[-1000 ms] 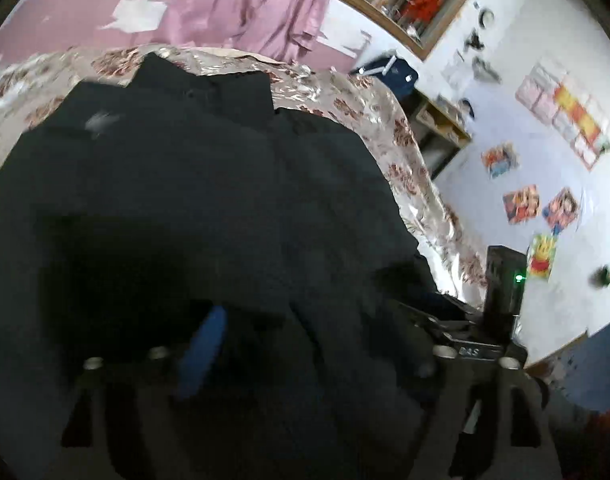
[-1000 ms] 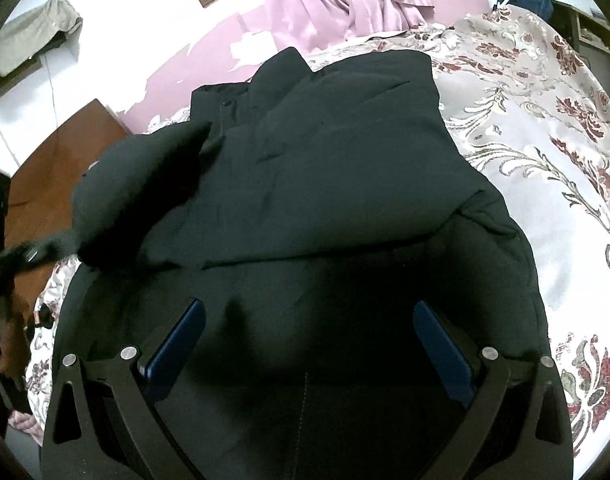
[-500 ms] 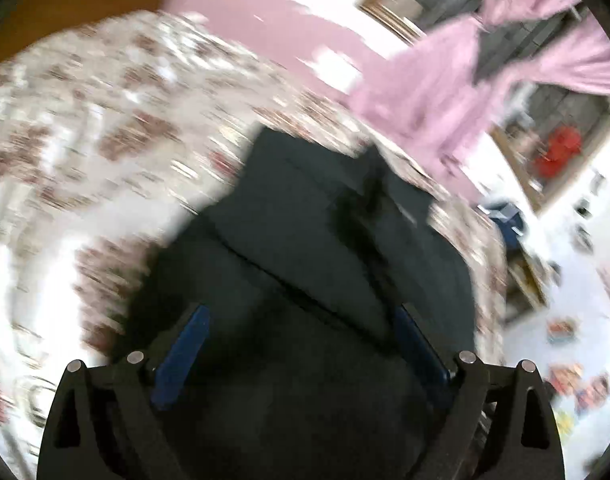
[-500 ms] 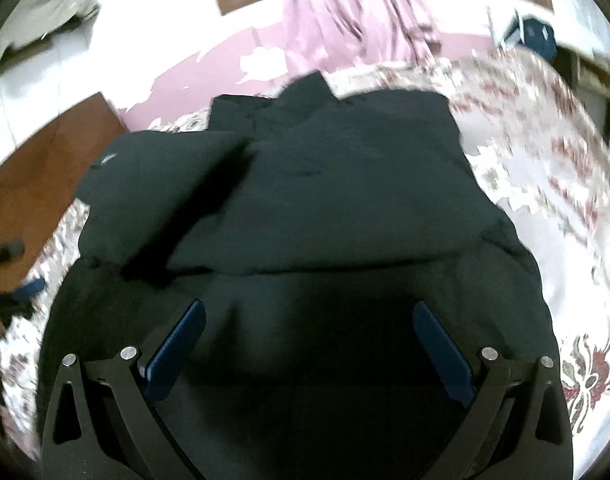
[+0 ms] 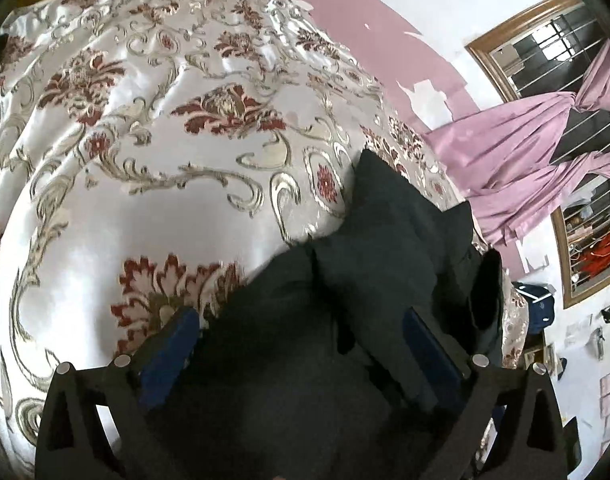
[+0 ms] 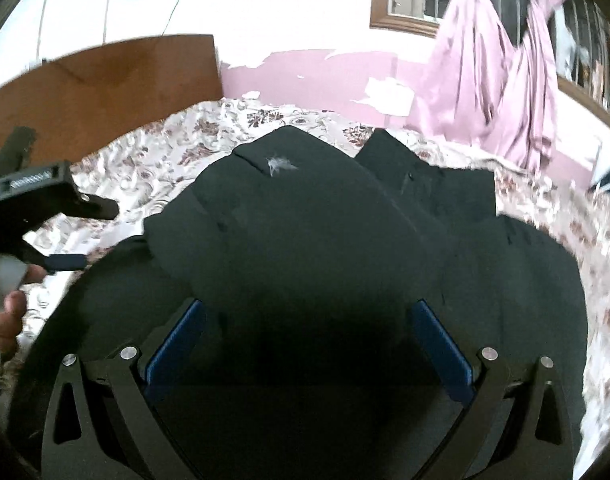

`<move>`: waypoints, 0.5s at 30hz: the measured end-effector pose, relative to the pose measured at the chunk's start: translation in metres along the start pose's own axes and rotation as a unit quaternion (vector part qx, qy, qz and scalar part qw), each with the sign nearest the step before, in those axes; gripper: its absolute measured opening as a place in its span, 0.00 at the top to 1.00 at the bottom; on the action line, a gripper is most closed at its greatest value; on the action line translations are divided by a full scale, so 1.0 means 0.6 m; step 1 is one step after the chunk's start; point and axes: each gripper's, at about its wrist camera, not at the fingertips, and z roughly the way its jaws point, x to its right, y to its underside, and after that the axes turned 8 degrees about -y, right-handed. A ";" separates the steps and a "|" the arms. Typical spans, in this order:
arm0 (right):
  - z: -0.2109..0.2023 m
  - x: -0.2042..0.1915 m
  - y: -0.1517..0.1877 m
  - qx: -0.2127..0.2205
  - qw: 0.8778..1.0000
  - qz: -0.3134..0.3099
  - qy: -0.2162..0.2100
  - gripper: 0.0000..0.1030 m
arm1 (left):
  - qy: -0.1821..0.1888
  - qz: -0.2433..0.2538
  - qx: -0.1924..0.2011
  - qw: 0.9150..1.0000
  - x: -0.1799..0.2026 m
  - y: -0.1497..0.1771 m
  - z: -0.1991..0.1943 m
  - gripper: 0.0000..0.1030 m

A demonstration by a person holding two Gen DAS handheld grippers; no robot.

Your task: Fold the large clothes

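Both the left gripper [image 5: 301,344] and right gripper [image 6: 307,344] hover, jaws wide, over the black jacket [image 6: 325,240] on the bedspread [image 5: 145,140].

— Any text I can read from here?

— Only a pale printed strip on the left gripper [image 6: 71,236], seen from my right wrist camera, too blurred to make out.

— The wall papers [image 5: 609,390]?

— Too small; nothing legible.

jacket [image 6: 325,248]: matt black cloth | bedspread [image 5: 145,140]: glossy satin brocade | curtain [image 6: 493,80]: shiny pink cloth
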 end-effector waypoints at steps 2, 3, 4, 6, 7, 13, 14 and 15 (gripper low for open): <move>0.007 0.003 -0.010 0.009 1.000 0.002 0.010 0.01 | -0.003 0.006 0.007 1.000 0.003 -0.004 -0.003 0.00; 0.009 0.011 -0.014 0.016 1.000 0.015 0.014 0.01 | -0.001 0.010 0.009 1.000 0.005 -0.004 -0.006 0.00; 0.010 0.012 -0.021 0.023 0.999 0.029 0.017 0.01 | 0.001 0.017 0.011 1.000 0.008 -0.002 -0.010 0.00; -0.001 0.038 -0.021 0.039 0.997 0.067 0.023 0.01 | -0.001 0.033 0.018 0.999 0.012 0.002 -0.015 0.00; -0.005 0.054 -0.017 0.046 0.995 0.081 0.027 0.01 | -0.005 0.040 0.022 0.999 0.012 0.004 -0.017 0.00; -0.079 0.176 0.056 0.098 0.979 0.172 0.047 0.01 | 0.011 0.076 0.013 0.997 0.019 0.021 -0.019 0.00; -0.094 0.191 0.072 0.106 0.978 0.175 0.049 0.01 | 0.009 0.087 0.012 0.996 0.021 0.022 -0.018 0.00; -0.104 0.203 0.087 0.113 0.977 0.175 0.047 0.01 | 0.002 0.102 0.012 0.995 0.026 0.025 -0.016 0.00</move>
